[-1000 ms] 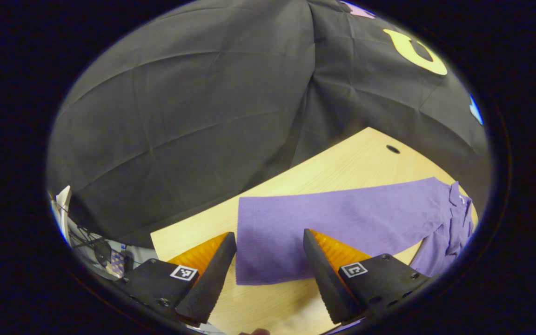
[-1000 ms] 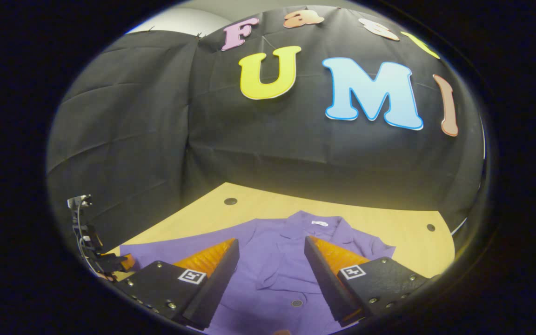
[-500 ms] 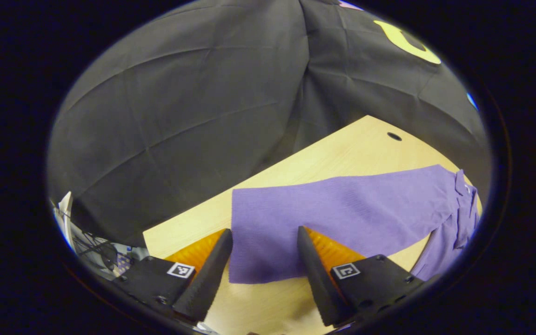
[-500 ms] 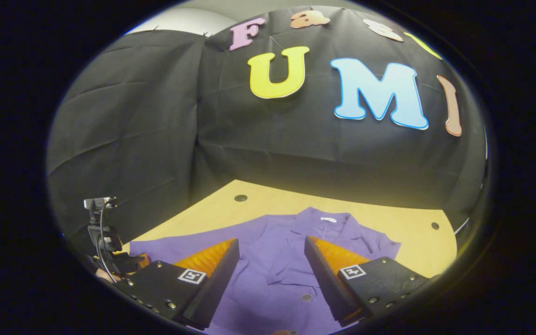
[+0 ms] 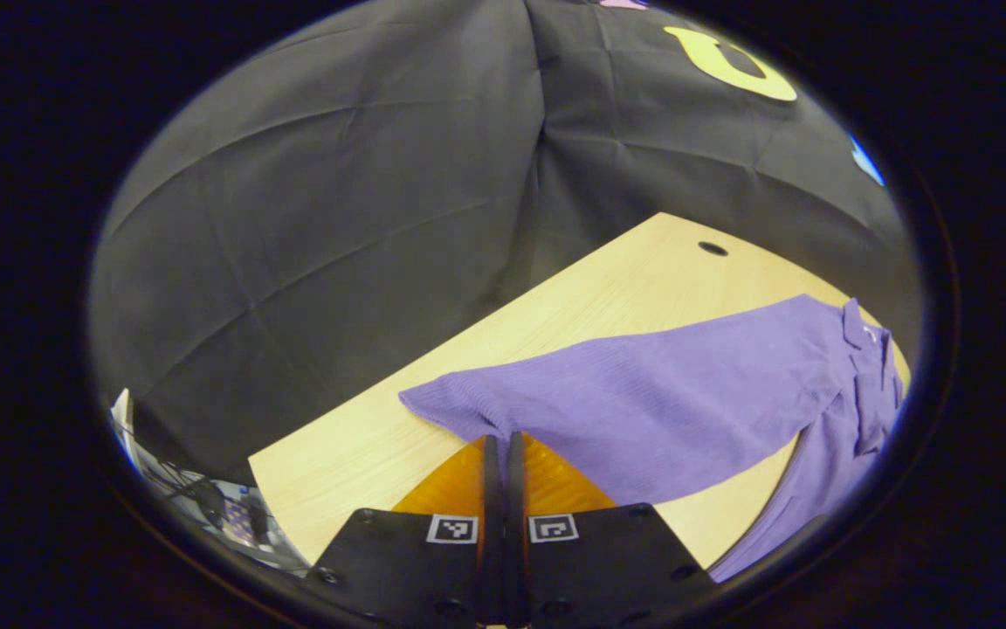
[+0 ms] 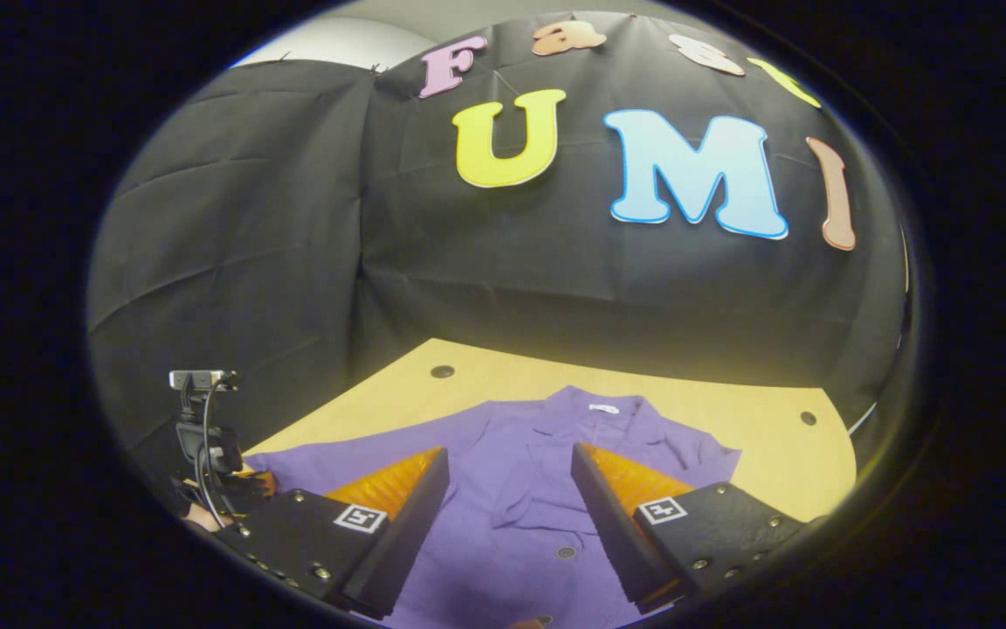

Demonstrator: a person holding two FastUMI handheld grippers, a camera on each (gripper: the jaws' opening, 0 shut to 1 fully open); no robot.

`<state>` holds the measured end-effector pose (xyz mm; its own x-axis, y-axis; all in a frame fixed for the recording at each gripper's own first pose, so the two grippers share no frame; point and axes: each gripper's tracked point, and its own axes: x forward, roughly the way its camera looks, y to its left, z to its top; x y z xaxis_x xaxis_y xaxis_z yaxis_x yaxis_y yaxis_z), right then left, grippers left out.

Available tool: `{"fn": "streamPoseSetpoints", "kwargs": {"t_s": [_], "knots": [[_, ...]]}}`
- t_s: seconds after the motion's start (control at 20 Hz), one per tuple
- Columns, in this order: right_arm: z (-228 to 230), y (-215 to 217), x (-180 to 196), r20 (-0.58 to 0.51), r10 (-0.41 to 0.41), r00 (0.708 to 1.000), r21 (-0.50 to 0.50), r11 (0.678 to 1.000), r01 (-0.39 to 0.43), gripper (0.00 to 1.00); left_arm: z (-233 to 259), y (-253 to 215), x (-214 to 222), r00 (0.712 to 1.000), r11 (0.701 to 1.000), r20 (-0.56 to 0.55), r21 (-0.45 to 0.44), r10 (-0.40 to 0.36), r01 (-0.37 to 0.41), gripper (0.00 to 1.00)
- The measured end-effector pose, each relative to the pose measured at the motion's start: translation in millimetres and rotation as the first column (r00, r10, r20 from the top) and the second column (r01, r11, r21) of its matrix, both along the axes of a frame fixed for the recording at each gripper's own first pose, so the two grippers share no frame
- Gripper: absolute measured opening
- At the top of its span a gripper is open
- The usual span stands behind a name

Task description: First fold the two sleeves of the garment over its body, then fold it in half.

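A purple button-up shirt (image 6: 520, 498) lies flat on the wooden table (image 6: 730, 411), collar (image 6: 603, 411) toward the far wall. In the left gripper view its long sleeve (image 5: 643, 393) stretches across the table toward me. My left gripper (image 5: 500, 439) is shut on the cuff end of that sleeve, which bunches up at the fingertips. My right gripper (image 6: 510, 467) hovers open above the shirt's chest, with the button placket showing between its fingers. The left gripper (image 6: 219, 480) also appears at the far left of the right gripper view, at the sleeve's end.
The black cloth wall rises close behind the table. Small round holes (image 5: 713, 249) (image 6: 809, 418) mark the tabletop near its far edge. Bare wood (image 5: 337, 454) lies left of the sleeve. Cables and equipment (image 5: 232, 511) sit below the table's left edge.
My left gripper went from open astride the cuff to shut on it, and the cuff end has lifted and bunched. The right gripper stayed open over the shirt, drifting only slightly.
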<state>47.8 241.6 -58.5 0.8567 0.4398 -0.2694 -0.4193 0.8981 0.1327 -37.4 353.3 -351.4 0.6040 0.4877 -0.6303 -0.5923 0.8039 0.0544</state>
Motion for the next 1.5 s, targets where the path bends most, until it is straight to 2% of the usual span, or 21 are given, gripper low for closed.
{"fn": "streamPoseSetpoints", "kwargs": {"t_s": [0.2, 0.4, 0.5, 0.8, 0.95, 1.1, 1.5], "knots": [[-3.1, -20.4, 1.8, -0.011, -0.037, 0.999, 0.004, 0.999, 0.037, 0.89, 16.9, -3.5, -1.0, 0.998, 1.0, 0.067, -0.027, 0.01, -0.008, 0.07], [-3.4, -36.6, 4.2, -0.002, -0.057, 0.998, 0.0, 0.998, 0.057, 0.89, 59.5, -32.9, 13.8, 0.981, 0.992, 0.193, -0.116, -0.02, 0.044, 0.07], [-7.0, -43.3, 3.8, -0.009, -0.059, 0.998, 0.001, 0.998, 0.059, 0.89, 72.0, -60.6, 35.3, 0.97, 0.987, 0.242, -0.141, -0.035, 0.071, 0.07], [-18.5, -78.9, 6.8, -0.027, -0.104, 0.994, 0.013, 0.994, 0.104, 0.89, 99.1, -140.5, 79.6, 0.94, 0.97, 0.287, -0.1, -0.186, 0.223, 0.07], [-26.7, -104.1, 7.9, -0.038, -0.145, 0.989, 0.016, 0.989, 0.146, 0.89, 108.7, -192.0, 103.2, 0.912, 0.947, 0.31, -0.091, -0.268, 0.309, 0.07], [-36.0, -129.7, 7.7, -0.06, -0.185, 0.981, 0.025, 0.982, 0.186, 0.89, 115.0, -245.4, 125.9, 0.888, 0.92, 0.332, -0.116, -0.319, 0.374, 0.07], [-59.0, -194.8, 6.6, -0.099, -0.271, 0.957, 0.02, 0.961, 0.275, 0.89, 126.5, -386.7, 169.4, 0.794, 0.825, 0.347, -0.09, -0.5, 0.559, 0.07]]}}
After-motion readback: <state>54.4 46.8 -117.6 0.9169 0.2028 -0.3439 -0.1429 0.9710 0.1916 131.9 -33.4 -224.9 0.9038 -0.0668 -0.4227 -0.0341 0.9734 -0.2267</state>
